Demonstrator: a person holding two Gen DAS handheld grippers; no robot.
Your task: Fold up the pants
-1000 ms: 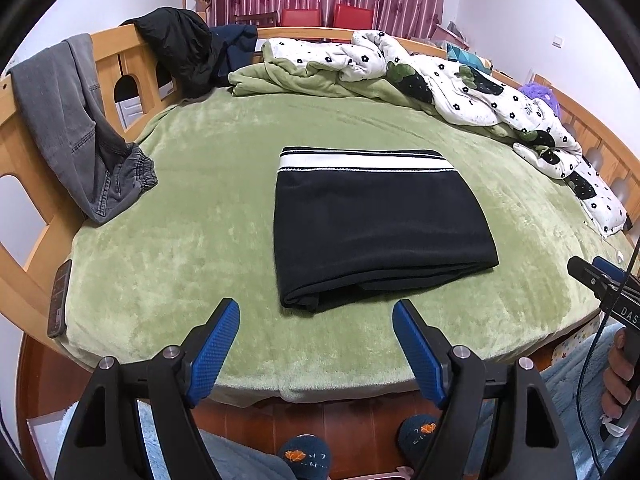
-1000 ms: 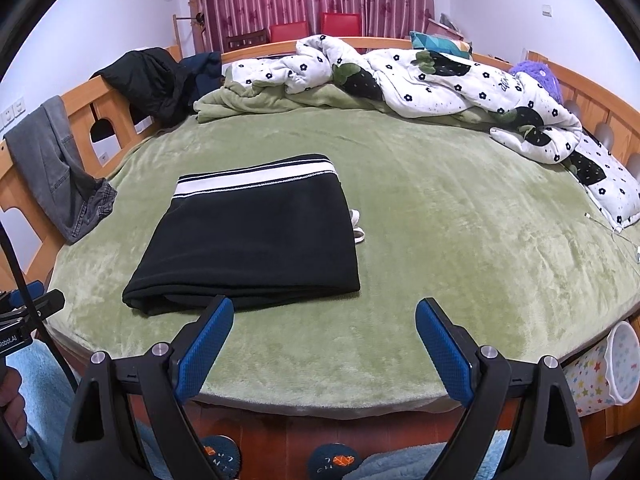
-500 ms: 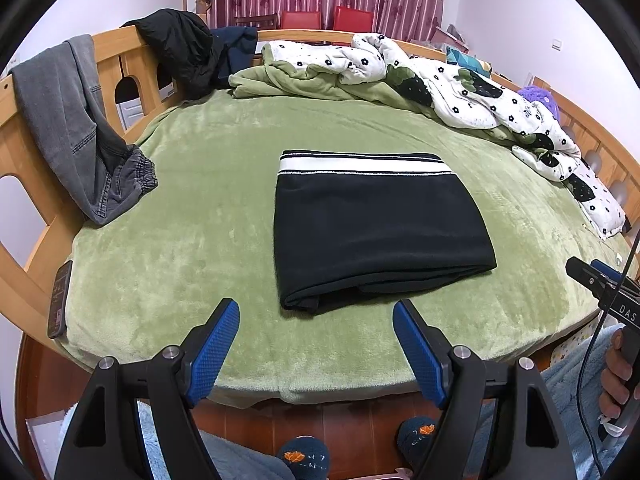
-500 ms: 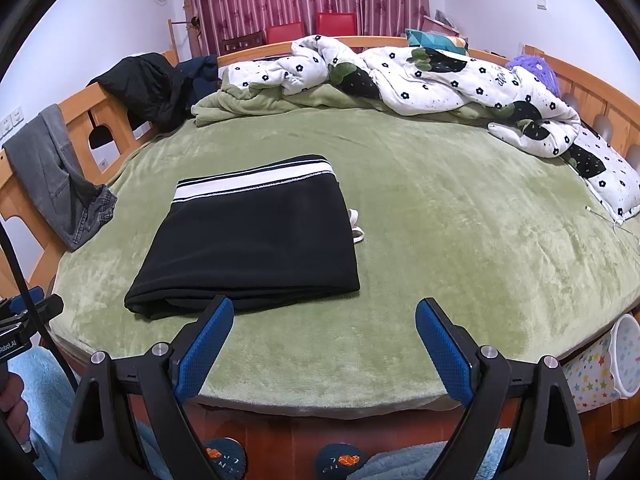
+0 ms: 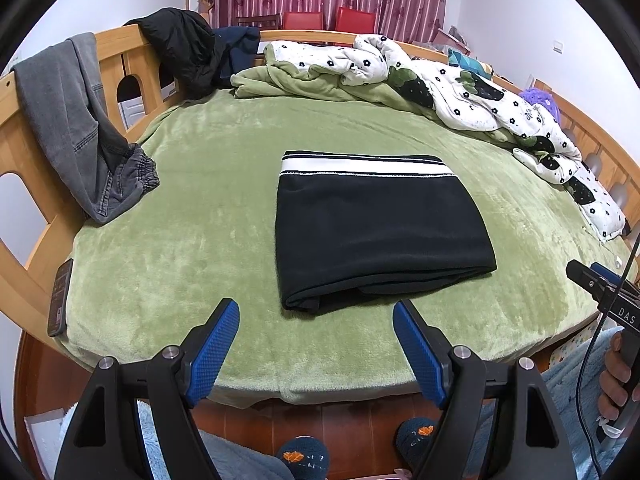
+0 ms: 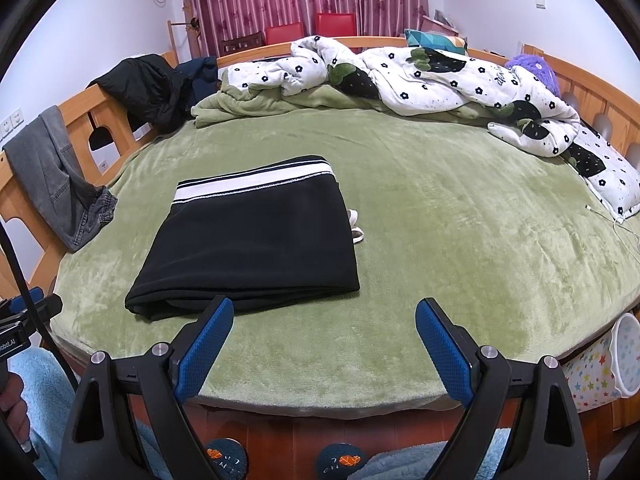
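1. Pants: black, folded into a flat rectangle, lying on green blanket near the front-middle of the bed. White-striped waistband on the far edge, folded edge nearest the cameras.
2. Left gripper: spread wide, blue pads well apart, nothing held. Hovering over the near bed edge, just short of the pants' front fold, no contact.
3. Right gripper: also wide open, empty. Left pad overlapping the pants' front edge in view; contact can't be confirmed. Right pad over bare blanket.
4. Small white cord end poking out at the pants' right side.
5. Surroundings: grey jeans draped over the wooden bed frame on the left, black jacket on the far rail, floral duvet bunched along the far and right side, phone on the left bed edge.
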